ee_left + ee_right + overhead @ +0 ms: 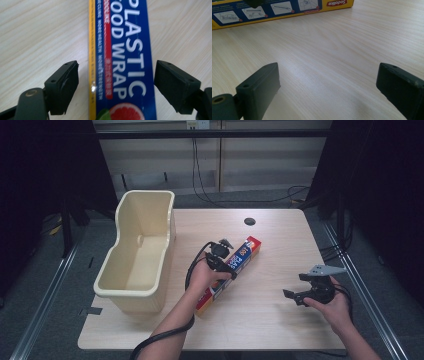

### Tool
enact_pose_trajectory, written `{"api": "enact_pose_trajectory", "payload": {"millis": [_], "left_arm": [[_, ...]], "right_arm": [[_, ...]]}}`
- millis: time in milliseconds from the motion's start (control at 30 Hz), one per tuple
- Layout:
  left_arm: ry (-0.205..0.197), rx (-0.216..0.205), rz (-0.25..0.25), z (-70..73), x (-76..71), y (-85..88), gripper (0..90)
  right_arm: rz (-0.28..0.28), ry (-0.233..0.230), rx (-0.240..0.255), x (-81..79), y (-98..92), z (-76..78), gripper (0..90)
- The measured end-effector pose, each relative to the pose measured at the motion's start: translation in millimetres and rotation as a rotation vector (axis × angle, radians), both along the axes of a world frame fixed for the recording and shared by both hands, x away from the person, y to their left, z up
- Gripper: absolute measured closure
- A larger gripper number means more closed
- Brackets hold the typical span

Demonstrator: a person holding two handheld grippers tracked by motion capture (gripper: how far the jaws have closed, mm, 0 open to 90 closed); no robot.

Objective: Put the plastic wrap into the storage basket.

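A long blue, yellow and red plastic wrap box (pixel 246 251) lies slantwise on the middle of the wooden table (pixel 270 325). My left gripper (pixel 223 262) hangs over its middle and points down at it. In the left gripper view the box (pixel 125 50) runs between the two black pads (pixel 63 85); the left gripper (pixel 116 85) is open, with a gap on each side. My right gripper (pixel 296 286) is held low over bare table to the right of the box, open with nothing between its fingers (pixel 329 87). The box's yellow side (pixel 287 11) shows beyond it.
A tall cream plastic bin (pixel 134 292) stands on the table's left side, close to the box's lower end. A dark round hole (pixel 249 221) sits near the table's far edge. Cables run along the floor behind the table.
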State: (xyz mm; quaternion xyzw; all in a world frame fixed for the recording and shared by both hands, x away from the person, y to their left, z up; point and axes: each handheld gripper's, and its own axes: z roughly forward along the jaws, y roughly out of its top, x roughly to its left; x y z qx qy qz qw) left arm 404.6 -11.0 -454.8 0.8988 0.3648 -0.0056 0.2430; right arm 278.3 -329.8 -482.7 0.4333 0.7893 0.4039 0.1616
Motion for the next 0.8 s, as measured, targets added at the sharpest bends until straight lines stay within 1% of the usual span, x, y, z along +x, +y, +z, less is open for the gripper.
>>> {"api": "enact_pose_trajectory", "payload": {"millis": [33,67,100,133,167,200,233,333,367,400,467,533,567,633,667,700,733,767,800], "left_arm": [[-0.008,0.012,0.001,0.5,0.4,-1.7,23.1],[-0.008,0.012,0.001,0.5,0.4,-1.7,23.6],[-0.014,0.019,-0.010,2.4,2.6,-3.1,24.8],[-0.014,0.019,-0.010,2.4,2.6,-3.1,29.7],[-0.017,0.002,-0.014,1.7,3.2,-5.2,32.5],[-0.016,0.015,-0.016,1.9,4.4,-5.4,31.9],[-0.013,0.014,-0.003,1.6,4.6,-6.2,31.7],[-0.004,0.006,-0.005,0.1,5.8,-7.4,32.3],[-0.019,0.011,-0.010,-1.3,6.9,-8.4,33.1],[-0.024,-0.002,-0.010,-2.2,6.9,-9.0,33.4],[-0.024,0.003,-0.015,-2.1,7.8,-9.4,35.5],[0.002,0.046,-0.008,0.6,9.7,-12.8,36.2],[0.003,0.051,0.006,1.2,9.4,-14.6,37.0],[0.004,0.060,0.005,2.1,9.8,-15.7,38.5],[0.005,0.080,-0.010,3.6,10.6,-16.5,38.5],[0.012,0.092,0.005,4.7,10.8,-18.5,39.8],[0.012,0.092,0.005,4.7,10.8,-18.5,40.2],[0.020,0.103,0.007,5.7,11.3,-19.0,40.2],[0.044,0.122,0.025,7.0,10.9,-20.7,40.6]], "right_arm": [[0.000,0.002,0.001,-0.1,0.0,0.1,4.8],[0.000,0.002,0.001,-0.1,0.0,0.1,4.8],[-0.001,0.005,0.004,-0.4,-0.2,0.5,4.8],[0.000,0.003,0.004,-0.3,-0.4,0.5,4.8],[-0.001,-0.001,0.001,-0.1,-0.8,0.7,4.8],[0.001,-0.001,0.005,0.0,-0.7,0.8,4.8],[-0.003,0.001,0.007,-0.2,-0.8,1.0,4.8],[-0.002,0.000,0.008,-0.3,-0.8,1.2,4.8],[0.001,0.000,0.008,-0.3,-0.8,1.3,4.8],[0.004,-0.001,0.005,-0.3,-1.2,1.4,4.8],[0.002,-0.002,0.008,-0.2,-0.9,1.5,4.8],[-0.001,-0.004,0.010,-0.3,-1.1,1.8,4.8],[-0.003,-0.003,0.013,-0.3,-1.1,2.2,4.8],[-0.003,-0.009,0.011,-0.2,-1.5,2.2,4.8],[-0.003,-0.009,0.011,-0.2,-1.5,2.2,4.8],[-0.003,-0.005,0.013,-0.4,-1.7,2.6,4.8],[-0.003,-0.005,0.013,-0.4,-1.7,2.6,4.8],[-0.003,-0.006,0.013,-0.4,-1.6,2.7,4.8],[-0.002,-0.008,0.012,-0.3,-1.6,2.8,4.7]]}}
